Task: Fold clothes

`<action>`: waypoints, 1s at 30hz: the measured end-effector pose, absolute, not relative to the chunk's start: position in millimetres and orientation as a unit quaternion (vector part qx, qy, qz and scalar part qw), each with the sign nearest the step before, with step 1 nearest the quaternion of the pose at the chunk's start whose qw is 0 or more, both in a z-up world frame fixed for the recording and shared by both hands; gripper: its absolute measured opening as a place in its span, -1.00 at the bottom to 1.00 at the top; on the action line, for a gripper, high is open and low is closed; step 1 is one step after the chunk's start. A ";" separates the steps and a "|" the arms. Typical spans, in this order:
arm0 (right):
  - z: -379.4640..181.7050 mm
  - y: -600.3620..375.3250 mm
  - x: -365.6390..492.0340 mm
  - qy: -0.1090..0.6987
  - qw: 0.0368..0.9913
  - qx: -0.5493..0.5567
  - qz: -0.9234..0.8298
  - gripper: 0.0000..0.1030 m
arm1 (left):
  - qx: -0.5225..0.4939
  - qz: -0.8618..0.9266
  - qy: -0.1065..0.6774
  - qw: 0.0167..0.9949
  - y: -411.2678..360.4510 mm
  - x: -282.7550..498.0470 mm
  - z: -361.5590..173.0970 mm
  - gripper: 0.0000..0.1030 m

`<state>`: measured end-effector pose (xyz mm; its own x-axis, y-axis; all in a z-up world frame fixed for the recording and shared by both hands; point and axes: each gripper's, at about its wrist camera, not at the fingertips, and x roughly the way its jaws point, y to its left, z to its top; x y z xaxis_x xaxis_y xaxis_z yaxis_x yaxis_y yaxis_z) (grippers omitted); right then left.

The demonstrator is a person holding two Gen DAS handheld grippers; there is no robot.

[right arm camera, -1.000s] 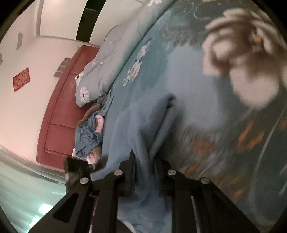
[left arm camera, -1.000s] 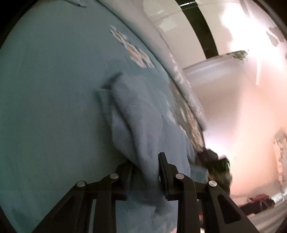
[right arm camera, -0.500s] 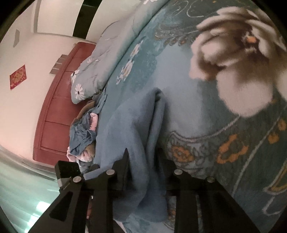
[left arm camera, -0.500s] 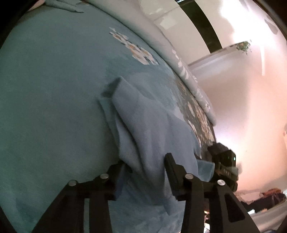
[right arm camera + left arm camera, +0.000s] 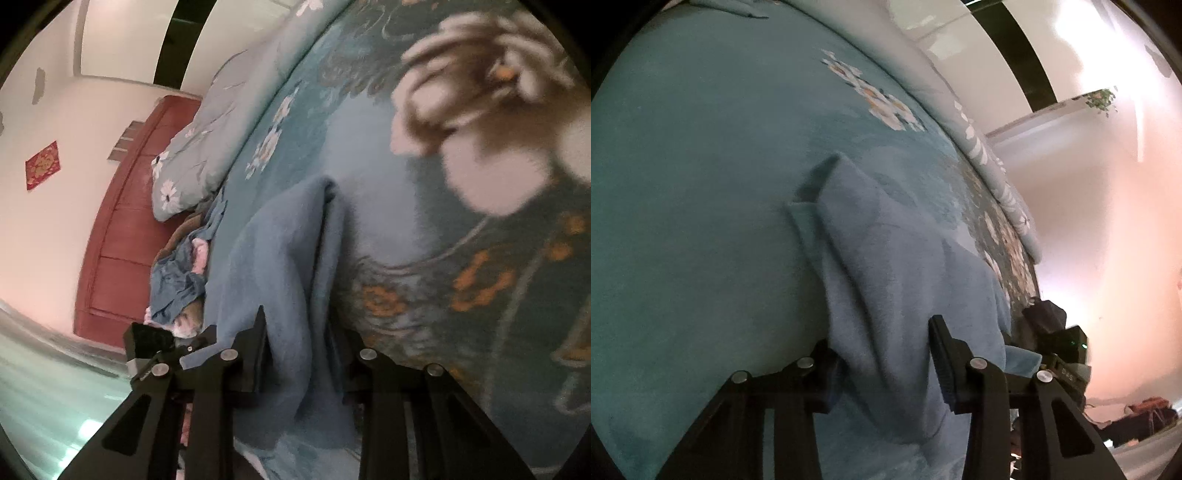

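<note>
A light blue fleece garment lies bunched in long folds on the teal flowered bedspread. My left gripper straddles its near edge; its jaws are closing, with cloth between them and the pads not pressing on it. In the right wrist view the same garment runs away from my right gripper, whose jaws stand apart with a loose fold of cloth between them. Each gripper appears in the other's view at the garment's far end: the right one, the left one.
A crumpled heap of other clothes lies near the red wooden headboard, under a pale flowered pillow. A folded pale quilt runs along the bed's far edge. The bedspread carries a large flower print.
Both grippers' jaws have spread wider than a second ago and let go of the blue garment. The cloth now lies slacker and flatter on the bed.
</note>
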<state>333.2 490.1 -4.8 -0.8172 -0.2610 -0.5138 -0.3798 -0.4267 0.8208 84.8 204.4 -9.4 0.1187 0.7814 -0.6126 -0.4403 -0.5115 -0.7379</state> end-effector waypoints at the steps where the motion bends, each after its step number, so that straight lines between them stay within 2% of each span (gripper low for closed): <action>1: 1.5 490.0 337.5 0.523 0.048 -0.297 0.798 -0.37 | -0.579 0.652 -0.146 0.467 199.5 85.1 -7.0 -0.08; 3: 18.5 487.2 346.9 0.492 0.068 -0.290 0.818 -0.22 | -0.575 0.659 -0.147 0.462 189.9 87.8 0.1 -0.04; 9: 66.5 456.1 358.3 0.378 0.047 -0.291 0.878 -0.22 | -0.551 0.657 -0.145 0.494 179.6 110.8 28.6 0.01; 13: 64.7 436.6 342.1 0.339 0.035 -0.323 0.883 -0.22 | -0.546 0.653 -0.128 0.510 190.9 127.7 34.6 0.01; 17: 58.7 436.9 338.2 0.338 0.045 -0.336 0.878 -0.54 | -0.537 0.660 -0.110 0.514 197.5 138.4 34.8 -0.03; 18: 58.3 437.4 338.5 0.338 0.048 -0.337 0.877 -0.67 | -0.535 0.662 -0.106 0.513 197.6 139.0 34.3 -0.09; 20: 57.9 438.6 339.4 0.338 0.052 -0.339 0.876 -0.78 | -0.534 0.668 -0.101 0.509 197.7 138.7 32.6 -0.40; 21: 58.6 439.7 340.7 0.339 0.052 -0.338 0.876 -0.83 | -0.535 0.670 -0.100 0.504 197.6 138.0 31.4 -0.75; 22: 59.3 440.9 342.0 0.340 0.053 -0.337 0.876 -0.84 | -0.536 0.672 -0.102 0.501 197.2 136.4 30.3 -0.86; 30: 71.3 438.4 353.7 0.328 0.058 -0.329 0.884 -0.91 | -0.513 0.688 -0.127 0.498 177.5 125.8 37.0 -0.90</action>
